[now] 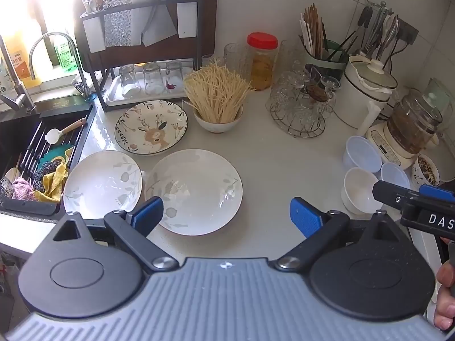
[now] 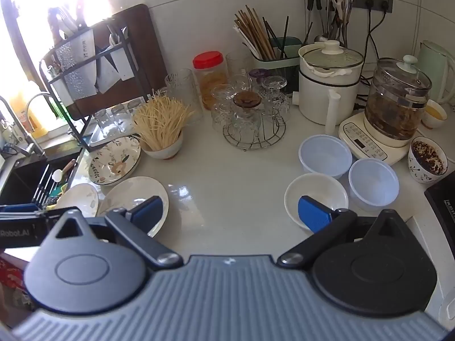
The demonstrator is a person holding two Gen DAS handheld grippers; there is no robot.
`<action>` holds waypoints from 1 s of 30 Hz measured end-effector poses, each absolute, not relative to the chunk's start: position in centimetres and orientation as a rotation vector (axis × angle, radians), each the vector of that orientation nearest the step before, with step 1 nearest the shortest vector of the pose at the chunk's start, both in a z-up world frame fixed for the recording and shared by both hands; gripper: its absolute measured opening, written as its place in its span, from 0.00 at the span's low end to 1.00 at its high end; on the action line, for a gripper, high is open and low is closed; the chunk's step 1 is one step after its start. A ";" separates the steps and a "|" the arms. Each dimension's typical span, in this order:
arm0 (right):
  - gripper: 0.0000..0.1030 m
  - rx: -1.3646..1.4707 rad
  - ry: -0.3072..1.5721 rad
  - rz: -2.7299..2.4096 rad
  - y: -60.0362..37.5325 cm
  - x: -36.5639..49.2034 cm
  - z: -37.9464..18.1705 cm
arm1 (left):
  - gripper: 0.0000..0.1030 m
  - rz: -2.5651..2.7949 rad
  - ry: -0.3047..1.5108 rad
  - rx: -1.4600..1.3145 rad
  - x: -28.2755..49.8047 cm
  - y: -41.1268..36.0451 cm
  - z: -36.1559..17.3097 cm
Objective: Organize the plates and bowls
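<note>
Overhead, both grippers hang tilted down over a pale counter (image 1: 270, 153) crowded with kitchenware. At its far left edge sits a dark sink (image 1: 25, 142), with a rack (image 1: 136, 28) of boards behind it. Three plates lie at the counter's left side: a deer plate (image 1: 151, 126) farthest back, then two white plates side by side, one near the sink (image 1: 102, 183) and one (image 1: 196, 190) toward the middle. To the right stand three bowls close together: a white bowl (image 2: 315, 199) nearest, with two blue bowls (image 2: 325, 155) (image 2: 372, 183) behind and beside it. A noodle bowl (image 1: 217, 120) sits just right of the deer plate.

The left gripper (image 1: 226, 213) is spread wide above the middle white plate's near rim, holding nothing. The right gripper (image 2: 231, 211) is likewise spread wide and empty, its right finger over the white bowl.
</note>
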State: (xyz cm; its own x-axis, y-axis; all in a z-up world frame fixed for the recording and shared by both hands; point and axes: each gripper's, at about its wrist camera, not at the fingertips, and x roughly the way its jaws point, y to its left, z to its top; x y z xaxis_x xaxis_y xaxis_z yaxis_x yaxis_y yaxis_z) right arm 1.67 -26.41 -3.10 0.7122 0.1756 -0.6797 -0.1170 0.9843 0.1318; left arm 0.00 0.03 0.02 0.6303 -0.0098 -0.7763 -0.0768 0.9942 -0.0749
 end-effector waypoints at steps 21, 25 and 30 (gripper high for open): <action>1.00 0.047 0.765 0.150 -26.2 1.2 -3.1 | 0.95 0.036 0.893 -0.100 -0.2 -0.1 0.0; 1.00 0.047 0.766 0.147 -26.2 1.2 -3.0 | 0.95 0.038 0.892 -0.106 -0.3 0.0 -0.2; 1.00 0.047 0.768 0.146 -26.2 1.1 -3.1 | 0.95 0.034 0.894 -0.108 -0.4 0.1 -0.3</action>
